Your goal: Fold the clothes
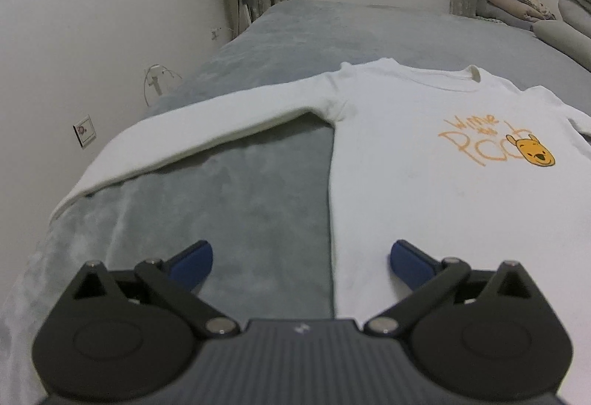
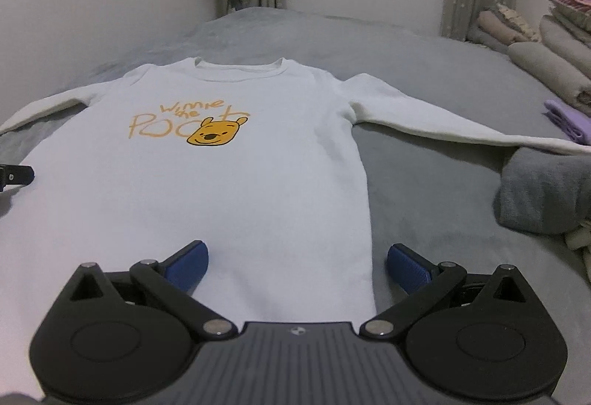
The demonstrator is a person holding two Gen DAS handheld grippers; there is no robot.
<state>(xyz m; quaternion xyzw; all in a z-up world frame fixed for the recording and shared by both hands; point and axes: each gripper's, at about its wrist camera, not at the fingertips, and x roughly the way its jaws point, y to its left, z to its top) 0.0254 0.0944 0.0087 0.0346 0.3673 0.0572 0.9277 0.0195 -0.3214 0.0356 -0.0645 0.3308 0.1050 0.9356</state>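
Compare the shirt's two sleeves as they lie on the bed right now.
The left sleeve runs out over bare grey blanket toward the wall side; the right sleeve runs toward the stacked bedding side. The right sleeve's end passes behind a crumpled grey cloth, while the left sleeve's cuff lies in plain view with nothing over it. Both are white, long, spread outward from the shirt and unfolded.
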